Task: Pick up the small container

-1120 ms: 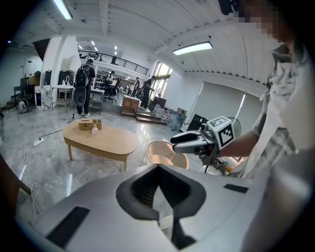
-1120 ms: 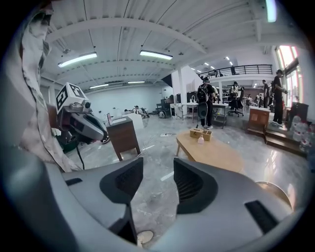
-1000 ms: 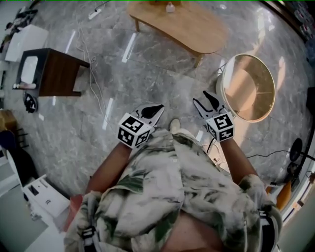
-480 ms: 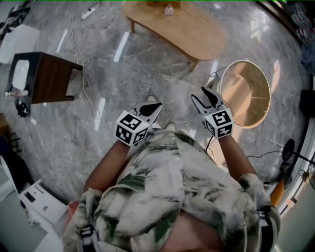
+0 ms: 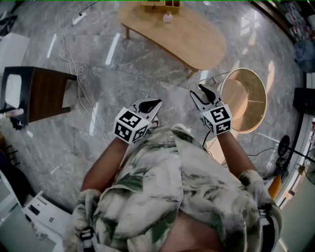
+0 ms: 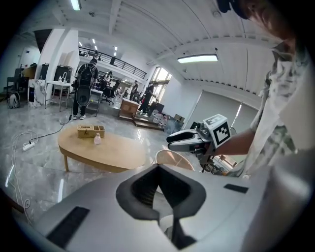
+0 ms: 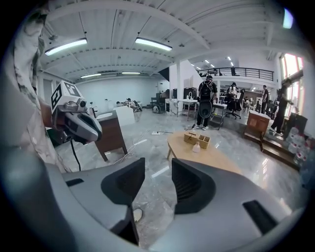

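No pickup yet. Small container (image 5: 168,18) sits on far table (image 5: 206,44), well apart from me. My left gripper (image 5: 157,103) closed, empty. My right gripper (image 5: 198,92) partly open, jaws just been closing, nothing between. Approach and grasp left.

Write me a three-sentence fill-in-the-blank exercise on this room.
1. The small bottle stands on the light wooden ____.
2. On that tabletop, a wooden box stands beside the ____.
3. In the head view, the dark side table is at the ____ edge.
Missing words: table; bottle; left.
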{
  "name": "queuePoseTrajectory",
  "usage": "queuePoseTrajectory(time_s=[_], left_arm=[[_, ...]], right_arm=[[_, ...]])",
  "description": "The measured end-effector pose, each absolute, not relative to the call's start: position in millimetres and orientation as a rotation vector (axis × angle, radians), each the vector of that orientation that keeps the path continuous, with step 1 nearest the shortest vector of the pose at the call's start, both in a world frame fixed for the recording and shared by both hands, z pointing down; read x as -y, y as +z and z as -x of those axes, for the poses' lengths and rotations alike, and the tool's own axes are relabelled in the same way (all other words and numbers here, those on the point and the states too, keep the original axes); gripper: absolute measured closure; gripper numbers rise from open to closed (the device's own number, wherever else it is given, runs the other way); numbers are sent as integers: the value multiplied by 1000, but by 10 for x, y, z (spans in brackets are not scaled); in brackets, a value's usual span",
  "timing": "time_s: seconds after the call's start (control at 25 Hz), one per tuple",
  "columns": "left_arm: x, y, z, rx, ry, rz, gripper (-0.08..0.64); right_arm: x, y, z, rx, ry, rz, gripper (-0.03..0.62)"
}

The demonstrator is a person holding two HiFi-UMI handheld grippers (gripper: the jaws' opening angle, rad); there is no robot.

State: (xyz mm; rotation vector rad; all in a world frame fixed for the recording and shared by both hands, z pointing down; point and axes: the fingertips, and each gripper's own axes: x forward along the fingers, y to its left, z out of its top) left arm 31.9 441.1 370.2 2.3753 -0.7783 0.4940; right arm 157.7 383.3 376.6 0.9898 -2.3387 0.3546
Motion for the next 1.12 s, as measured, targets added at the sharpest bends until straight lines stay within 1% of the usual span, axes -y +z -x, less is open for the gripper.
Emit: queuePoseTrajectory(time_s=[0.24, 0.44, 0.8, 1.12], left_arm=[[-3998, 3879, 173, 776, 501, -2358, 538], [-3753, 3911, 391, 807, 468, -2330, 538], [-3300, 3942, 396, 848, 448, -2305, 538], [-2511, 3982, 315, 911, 470, -2261, 538]], right_arm=[[-3371, 3816, -1185, 2319, 329, -988, 408], [-3143, 3822, -995, 2312, 336, -986, 408], [-2625, 3950, -980, 2325, 350, -958, 410], [-1740, 4141, -1057, 2354, 365, -892, 413]])
